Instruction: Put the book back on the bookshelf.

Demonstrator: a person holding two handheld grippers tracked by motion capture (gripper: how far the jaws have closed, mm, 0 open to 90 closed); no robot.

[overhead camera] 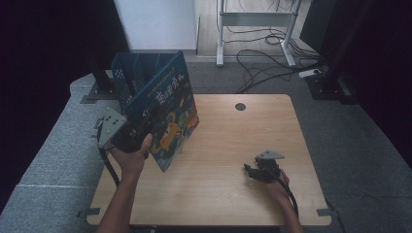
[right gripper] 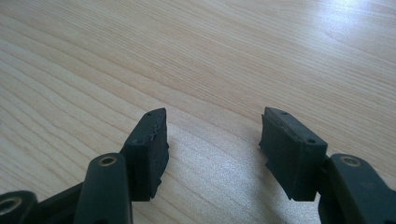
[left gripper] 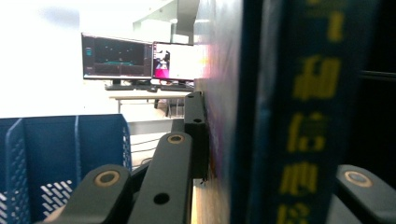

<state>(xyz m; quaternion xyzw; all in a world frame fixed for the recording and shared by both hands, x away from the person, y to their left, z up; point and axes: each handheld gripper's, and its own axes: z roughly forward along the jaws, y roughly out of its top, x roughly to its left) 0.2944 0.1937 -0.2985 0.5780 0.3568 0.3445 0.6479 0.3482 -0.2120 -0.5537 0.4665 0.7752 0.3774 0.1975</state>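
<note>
At frame left, the left hand-held gripper [overhead camera: 127, 141] is clamping a book [overhead camera: 170, 116] beside the rack [overhead camera: 128, 73]; keeping it upright should ease slotting. The right hand-held gripper [right gripper: 212, 149] is resting released on the table [overhead camera: 228, 145].

High view dim, corners black. Book [left gripper: 280, 121] close, blurred; window glare washes left. Table [right gripper: 224, 56] bright, sheen top right.

one book [overhead camera: 170, 116], one blue file rack [overhead camera: 128, 73], one table [overhead camera: 228, 145], two monitors [left gripper: 116, 58], two grippers.
</note>
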